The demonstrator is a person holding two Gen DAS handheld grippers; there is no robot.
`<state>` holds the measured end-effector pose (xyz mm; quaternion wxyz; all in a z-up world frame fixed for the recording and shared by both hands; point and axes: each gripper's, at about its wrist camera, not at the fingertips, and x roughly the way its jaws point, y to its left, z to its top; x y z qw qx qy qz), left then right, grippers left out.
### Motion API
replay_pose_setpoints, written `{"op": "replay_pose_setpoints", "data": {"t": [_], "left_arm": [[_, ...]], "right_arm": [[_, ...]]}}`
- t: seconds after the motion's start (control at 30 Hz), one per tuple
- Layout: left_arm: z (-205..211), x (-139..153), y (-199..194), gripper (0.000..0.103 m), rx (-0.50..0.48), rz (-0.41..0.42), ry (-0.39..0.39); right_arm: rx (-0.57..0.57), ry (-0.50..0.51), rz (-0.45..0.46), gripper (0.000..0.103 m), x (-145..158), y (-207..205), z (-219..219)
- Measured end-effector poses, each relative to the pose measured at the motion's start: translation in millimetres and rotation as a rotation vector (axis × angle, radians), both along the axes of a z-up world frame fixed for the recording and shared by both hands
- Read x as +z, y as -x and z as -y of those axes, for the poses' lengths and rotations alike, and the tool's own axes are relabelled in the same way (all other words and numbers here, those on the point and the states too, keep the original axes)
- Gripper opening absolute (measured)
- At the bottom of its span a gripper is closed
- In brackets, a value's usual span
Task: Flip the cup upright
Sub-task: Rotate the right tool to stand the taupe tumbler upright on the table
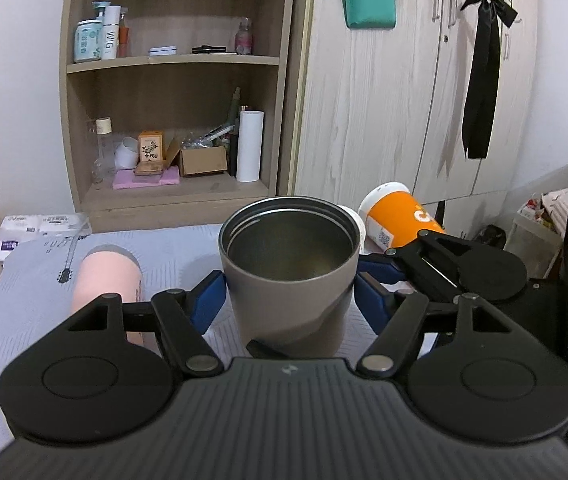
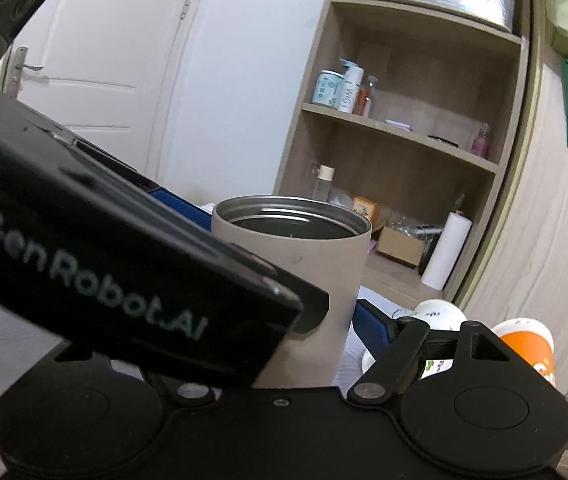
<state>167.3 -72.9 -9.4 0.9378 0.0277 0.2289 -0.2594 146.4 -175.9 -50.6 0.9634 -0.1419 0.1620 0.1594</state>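
A grey-beige metal cup (image 1: 288, 280) stands upright with its mouth up on the pale blue cloth. My left gripper (image 1: 286, 300) has its blue pads on both sides of the cup body and is shut on it. The right gripper (image 1: 388, 268) shows at the cup's right side with blue pads close to the wall. In the right wrist view the same cup (image 2: 308, 256) stands between the right gripper's (image 2: 284, 280) blue fingers (image 2: 372, 328), partly hidden by the left gripper's black body (image 2: 124, 264). Whether the right pads press the cup I cannot tell.
A pink cup (image 1: 104, 280) lies on its side at the left on the cloth. An orange paper cup (image 1: 400, 216) lies tipped at the right, beside a white patterned cup (image 2: 436, 316). A wooden shelf unit (image 1: 176, 120) and wardrobe (image 1: 404, 100) stand behind. Tissue packs (image 1: 40, 228) lie far left.
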Motion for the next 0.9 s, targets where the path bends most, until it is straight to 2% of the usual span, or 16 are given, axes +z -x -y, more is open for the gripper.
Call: {"op": "replay_pose_setpoints", "data": {"t": [0.23,0.7,0.8,0.9], "left_arm": [[7.9,-10.6,-9.6,0.069,-0.002,-0.028,-0.010],[16.4,-13.9,-2.5,0.068,-0.005,0.007,-0.035],[10.5,-13.8,-5.0,0.068,-0.019,-0.028,0.000],[6.0,-13.0,-2.9,0.068,-0.024,-0.026,0.022]], "right_arm": [[-0.005,-0.047,-0.054,0.082,-8.6,-8.5,8.4],[-0.013,-0.074,-0.085,0.083,-12.5,-10.3,13.8],[-0.017,-0.081,-0.092,0.083,-12.1,-9.8,14.2],[-0.039,-0.091,-0.103,0.084,-10.0,-13.5,15.6]]}}
